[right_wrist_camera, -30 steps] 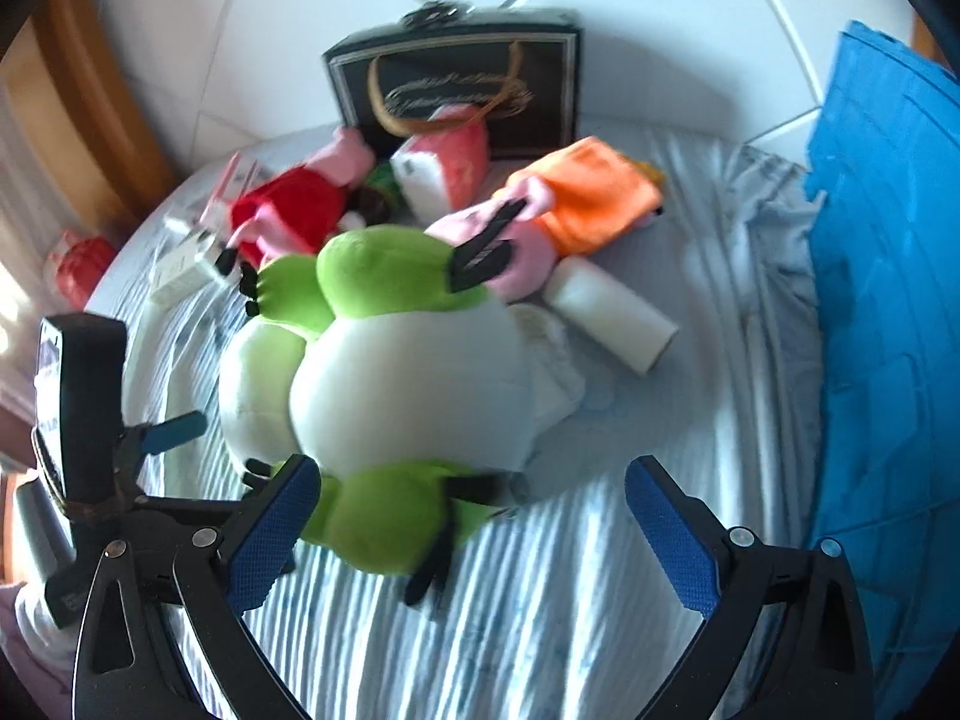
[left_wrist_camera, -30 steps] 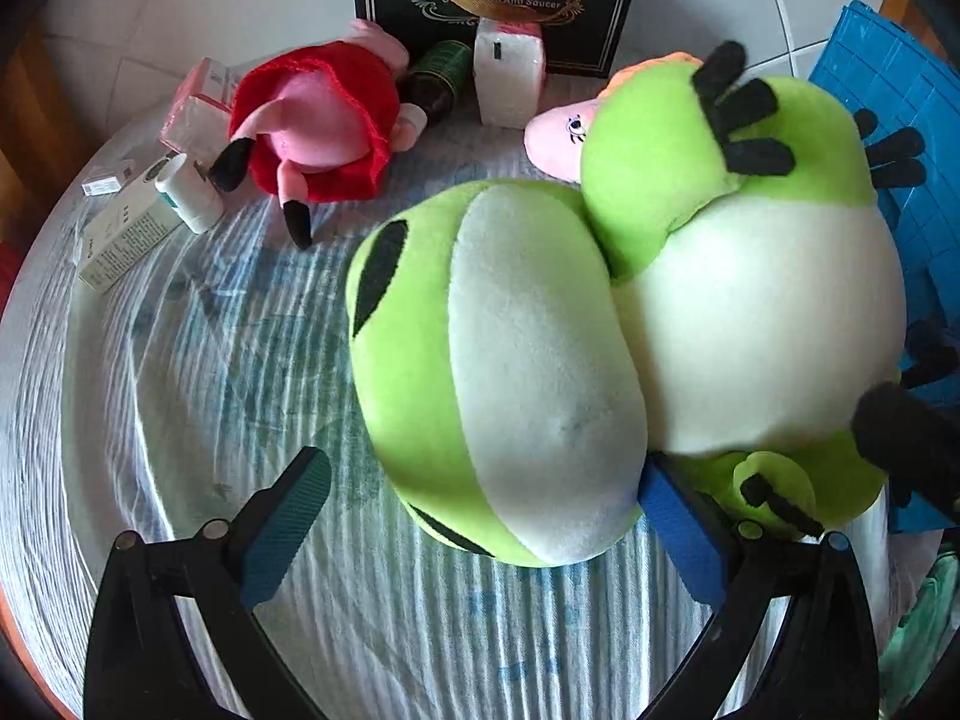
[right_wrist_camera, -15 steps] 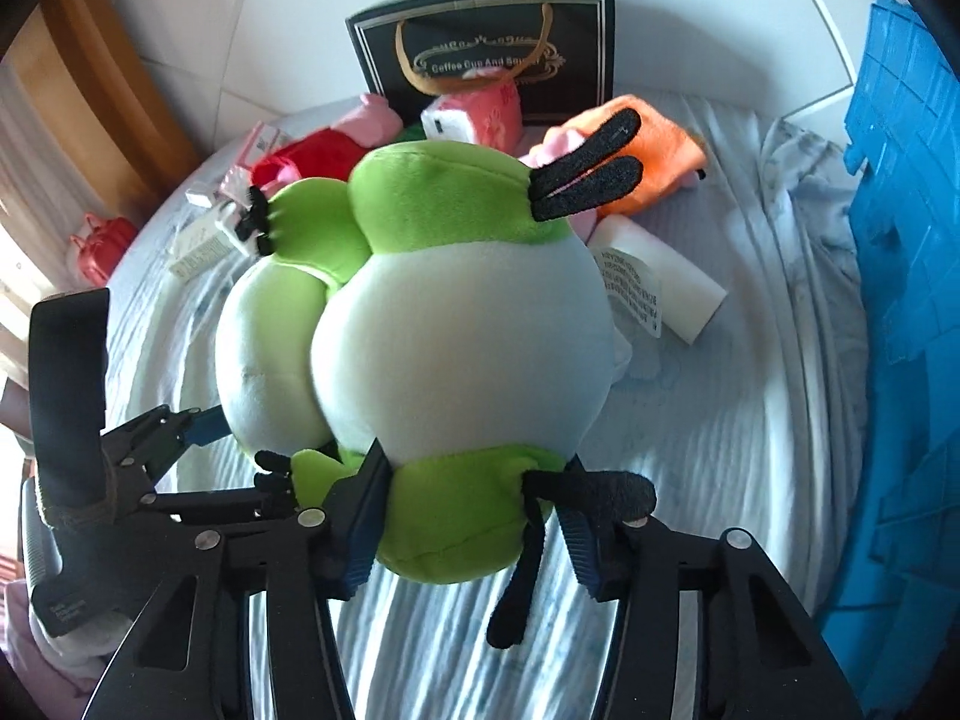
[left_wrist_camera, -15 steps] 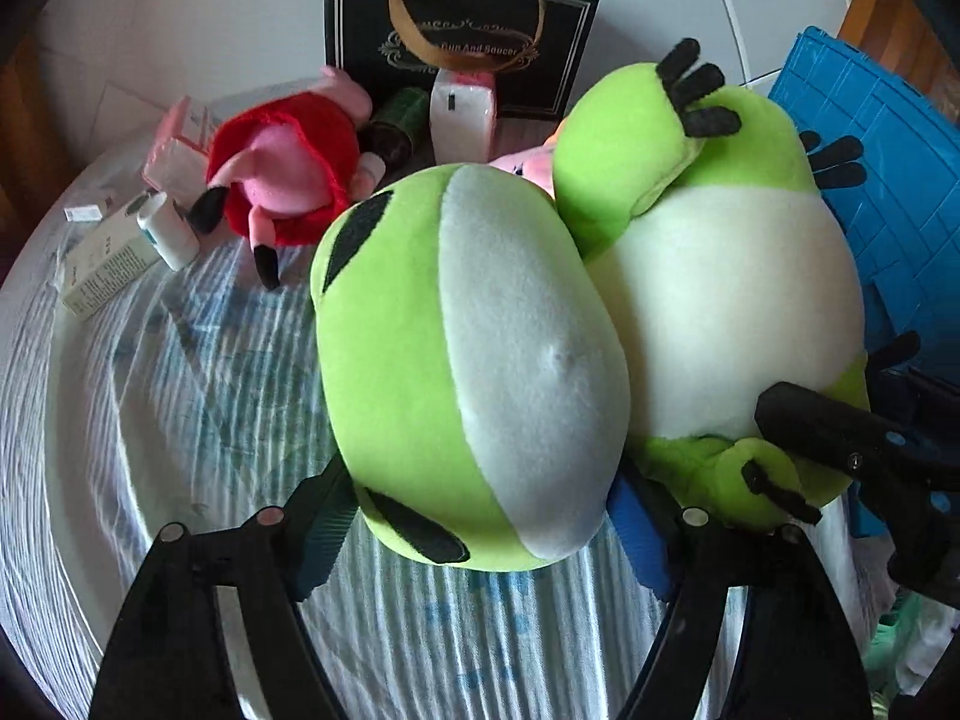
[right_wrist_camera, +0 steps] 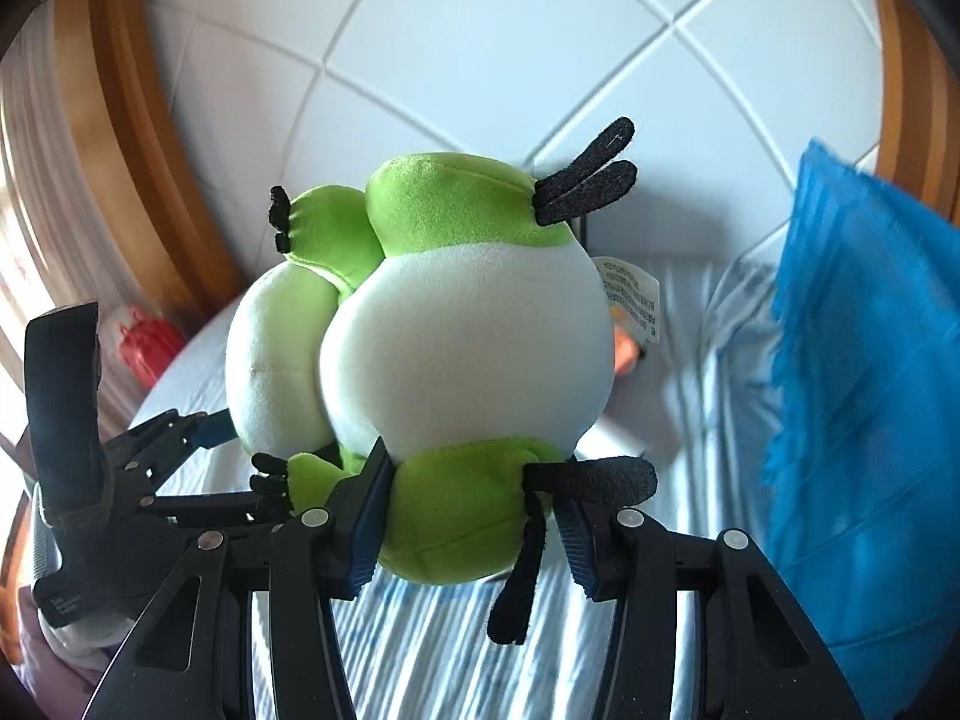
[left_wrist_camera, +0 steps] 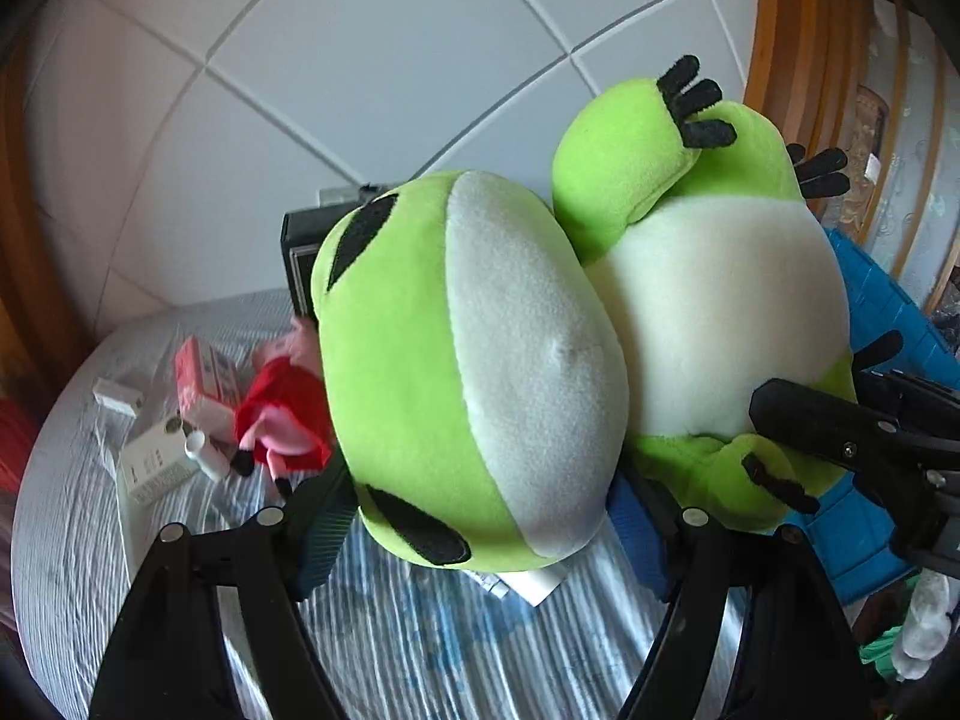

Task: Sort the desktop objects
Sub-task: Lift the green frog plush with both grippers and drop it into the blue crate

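A big green and white frog plush (left_wrist_camera: 480,372) fills the left wrist view, held up off the striped cloth. My left gripper (left_wrist_camera: 480,534) is shut on its head end. In the right wrist view the plush's body (right_wrist_camera: 462,348) faces me, and my right gripper (right_wrist_camera: 468,522) is shut on its green foot. The left gripper (right_wrist_camera: 198,432) shows at the lower left of that view, and the right gripper's fingers (left_wrist_camera: 840,438) show at the right of the left wrist view.
A red and pink pig plush (left_wrist_camera: 282,408), a pink box (left_wrist_camera: 204,384), white boxes (left_wrist_camera: 156,462) and a black gift bag (left_wrist_camera: 300,264) lie on the striped cloth (left_wrist_camera: 420,630) behind. A blue crate (right_wrist_camera: 870,390) stands at the right. A tiled wall is behind.
Both grippers have lifted the frog plush up off the cloth. The views now tilt up toward the wall, and the items on the cloth have dropped lower and farther away.
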A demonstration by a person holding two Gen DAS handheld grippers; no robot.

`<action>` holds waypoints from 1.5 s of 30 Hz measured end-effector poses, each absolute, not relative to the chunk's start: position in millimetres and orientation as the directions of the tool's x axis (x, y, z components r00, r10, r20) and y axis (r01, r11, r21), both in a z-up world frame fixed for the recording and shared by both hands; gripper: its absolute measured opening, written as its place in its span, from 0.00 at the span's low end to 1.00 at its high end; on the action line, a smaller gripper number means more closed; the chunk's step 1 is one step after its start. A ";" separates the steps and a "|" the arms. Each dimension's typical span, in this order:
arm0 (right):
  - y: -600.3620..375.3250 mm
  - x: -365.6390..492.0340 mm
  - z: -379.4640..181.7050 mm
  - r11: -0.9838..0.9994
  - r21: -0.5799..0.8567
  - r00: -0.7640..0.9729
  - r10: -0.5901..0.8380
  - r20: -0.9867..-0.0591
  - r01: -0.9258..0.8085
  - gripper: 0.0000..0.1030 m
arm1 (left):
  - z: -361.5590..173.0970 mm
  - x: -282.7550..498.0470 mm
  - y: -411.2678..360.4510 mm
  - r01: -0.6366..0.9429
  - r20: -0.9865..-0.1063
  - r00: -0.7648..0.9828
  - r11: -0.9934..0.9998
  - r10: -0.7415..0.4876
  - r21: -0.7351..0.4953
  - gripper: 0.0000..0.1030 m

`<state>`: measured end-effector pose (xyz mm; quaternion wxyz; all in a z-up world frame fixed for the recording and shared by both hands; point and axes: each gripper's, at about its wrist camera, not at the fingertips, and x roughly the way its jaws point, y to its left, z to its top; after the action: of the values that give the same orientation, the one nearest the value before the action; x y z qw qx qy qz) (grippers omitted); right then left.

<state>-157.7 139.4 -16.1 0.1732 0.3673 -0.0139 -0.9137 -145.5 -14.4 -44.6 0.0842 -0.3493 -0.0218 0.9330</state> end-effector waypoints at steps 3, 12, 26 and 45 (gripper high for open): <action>161.6 -153.7 18.8 -0.948 0.156 -0.716 -0.312 -0.624 0.277 0.48 | -9.5 -155.3 7.4 -0.189 -0.603 -0.773 -0.979 0.198 -0.079 0.74; 278.8 -140.9 98.9 -0.976 0.146 -0.814 -0.215 -0.540 0.161 0.48 | 68.4 -180.5 144.6 -0.350 -0.531 -0.785 -0.936 0.319 -0.045 0.74; 509.6 -172.6 109.4 -0.980 0.190 -0.809 -0.062 -0.585 -0.062 0.49 | 72.9 -242.2 385.8 -0.496 -0.656 -0.634 -0.866 0.410 -0.062 0.77; 589.1 -181.3 57.1 -0.957 0.199 -0.736 0.023 -0.676 -0.213 0.90 | 34.3 -271.0 412.8 -0.450 -0.766 -0.577 -0.893 0.282 0.010 0.77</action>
<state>-181.3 589.1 57.1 -0.0640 0.3575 -0.1325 -0.9223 -271.0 412.8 34.3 0.2075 -0.4103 0.1019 0.8821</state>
